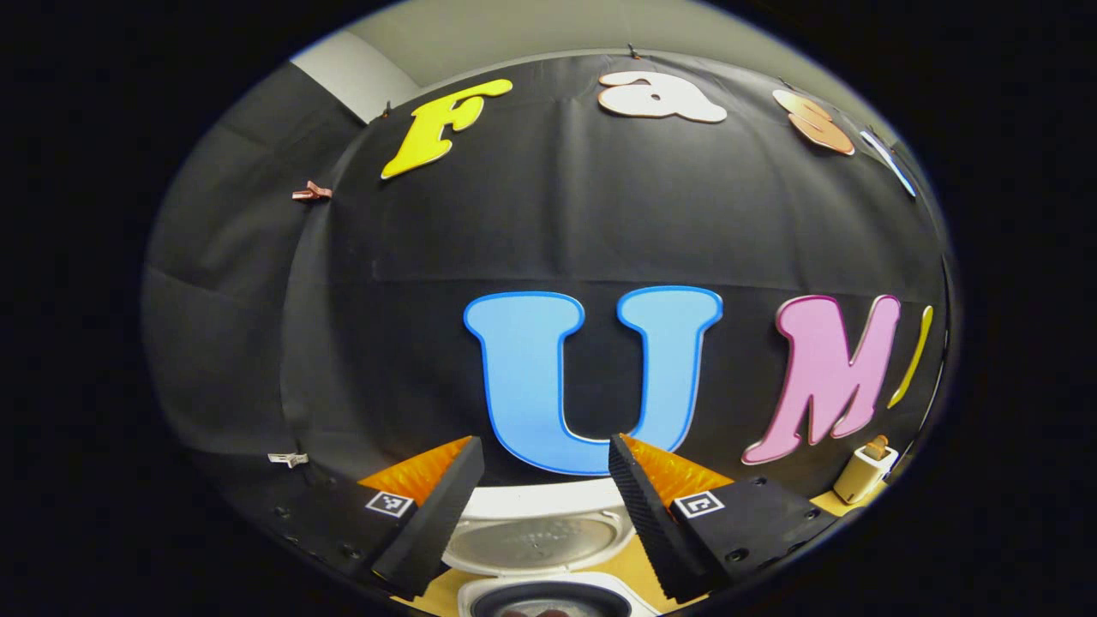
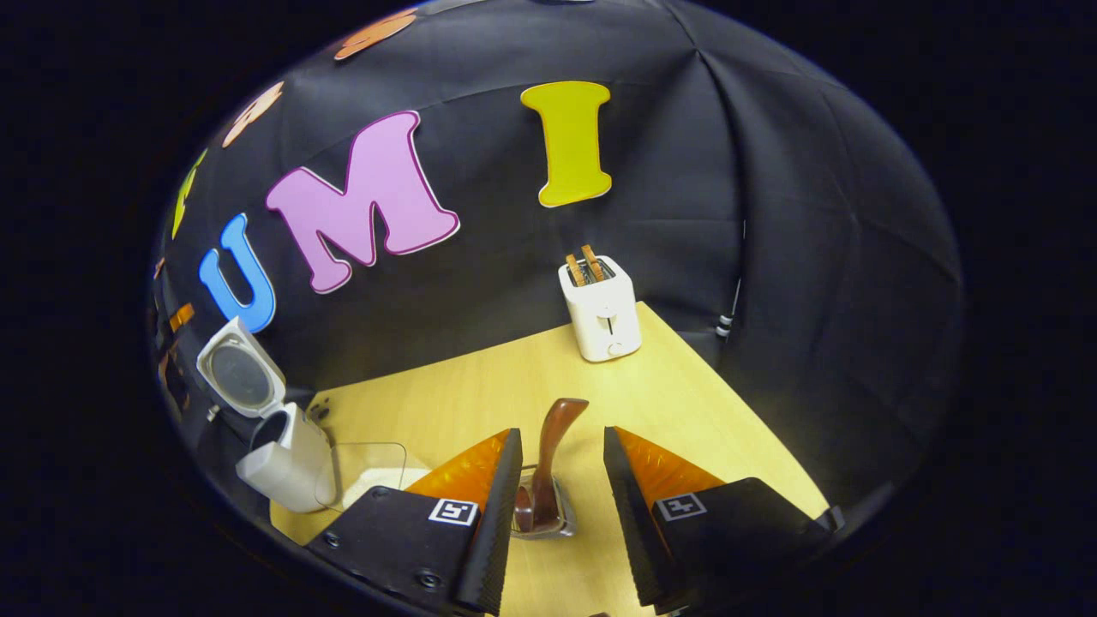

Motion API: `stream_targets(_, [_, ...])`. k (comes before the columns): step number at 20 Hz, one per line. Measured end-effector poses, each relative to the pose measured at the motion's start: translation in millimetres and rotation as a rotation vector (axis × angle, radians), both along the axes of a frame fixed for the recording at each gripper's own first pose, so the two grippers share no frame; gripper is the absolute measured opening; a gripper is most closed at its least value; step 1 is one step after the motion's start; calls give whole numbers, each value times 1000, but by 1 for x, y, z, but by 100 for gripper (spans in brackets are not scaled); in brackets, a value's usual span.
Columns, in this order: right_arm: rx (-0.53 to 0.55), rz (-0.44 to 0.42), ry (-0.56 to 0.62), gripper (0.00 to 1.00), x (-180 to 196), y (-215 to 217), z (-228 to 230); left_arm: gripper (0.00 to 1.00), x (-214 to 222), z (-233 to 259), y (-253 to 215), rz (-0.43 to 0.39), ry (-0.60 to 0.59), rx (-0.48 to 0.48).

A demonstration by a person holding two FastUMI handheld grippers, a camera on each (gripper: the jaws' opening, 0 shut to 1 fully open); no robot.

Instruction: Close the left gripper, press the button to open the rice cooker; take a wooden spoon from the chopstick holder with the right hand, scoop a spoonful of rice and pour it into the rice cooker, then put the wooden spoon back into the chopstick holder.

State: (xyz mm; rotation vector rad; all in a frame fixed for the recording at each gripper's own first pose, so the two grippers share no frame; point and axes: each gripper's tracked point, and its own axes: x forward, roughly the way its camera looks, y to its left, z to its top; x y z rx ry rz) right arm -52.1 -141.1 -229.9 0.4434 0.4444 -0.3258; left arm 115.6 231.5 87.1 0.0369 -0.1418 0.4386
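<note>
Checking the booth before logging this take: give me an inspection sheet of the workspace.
Surface: light wooden table, bare in the middle.
Job's things: rice cooker with lid open; wooden spoon standing in the chopstick holder; clear container of rice beside the cooker.
Clutter: white toaster with two slices up, at the table's far edge.
Grippers: left gripper open above the cooker; right gripper open, fingers either side of the spoon, not touching.
Cables: nothing seen.
Surroundings: black cloth wall.

Pale wooden table bearing toaster, rice cooker, chopstick holder.
</note>
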Motion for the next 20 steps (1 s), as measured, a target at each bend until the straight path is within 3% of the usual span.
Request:
stream_targets(9, [-63,-42,55,60,-37,2,3,95,82,-49,34,-10,175,-59])
stream_targets(13, [-75,-42,68,60,-43,6,4,95,79,-79,32,6,239,-123])
stream_targets(16, [-99,-24,57,61,-38,8,16,98,72,-82,22,4,249,-65])
stream_targets(20, [-111,22,19,60,-21,12,36,99,49,-87,5,-1,246,-78])
